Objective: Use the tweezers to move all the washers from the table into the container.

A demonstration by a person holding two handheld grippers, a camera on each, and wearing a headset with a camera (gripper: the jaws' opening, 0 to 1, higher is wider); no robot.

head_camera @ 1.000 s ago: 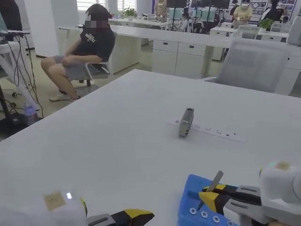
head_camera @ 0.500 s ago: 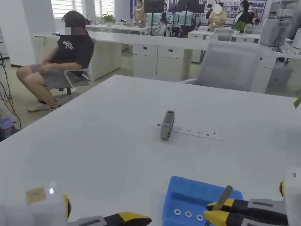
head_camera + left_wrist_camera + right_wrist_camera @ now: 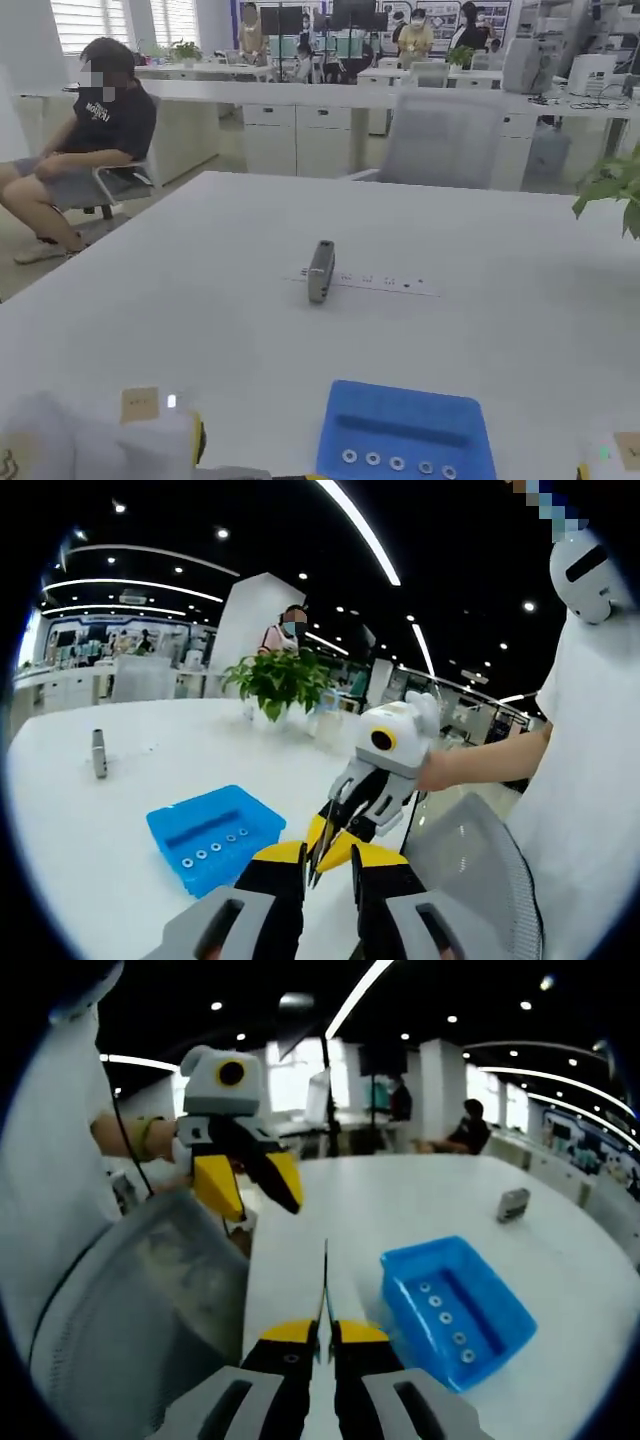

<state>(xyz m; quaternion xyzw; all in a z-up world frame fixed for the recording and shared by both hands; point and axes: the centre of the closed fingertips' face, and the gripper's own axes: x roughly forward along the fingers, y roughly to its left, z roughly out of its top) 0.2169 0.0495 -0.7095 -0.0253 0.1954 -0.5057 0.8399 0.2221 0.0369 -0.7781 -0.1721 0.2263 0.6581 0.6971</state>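
- The right gripper [image 3: 326, 1332] has its yellow-tipped jaws pressed together on the tweezers [image 3: 325, 1278], whose thin tips point toward 12 o'clock in the right gripper view.
- The left gripper [image 3: 262, 1206] hangs at 10 o'clock in that view, jaws spread apart and holding nothing.
- The two grippers face each other above the near edge of the white table [image 3: 200, 300].
- The blue container [image 3: 400, 422] sits on the table at 6 o'clock in the head view.
- Five washers [image 3: 397, 463] lie in a row inside it, along its near side.
- A grey adapter [image 3: 320, 270] stands on a white power strip [image 3: 385, 283], toward 12 o'clock from the container.
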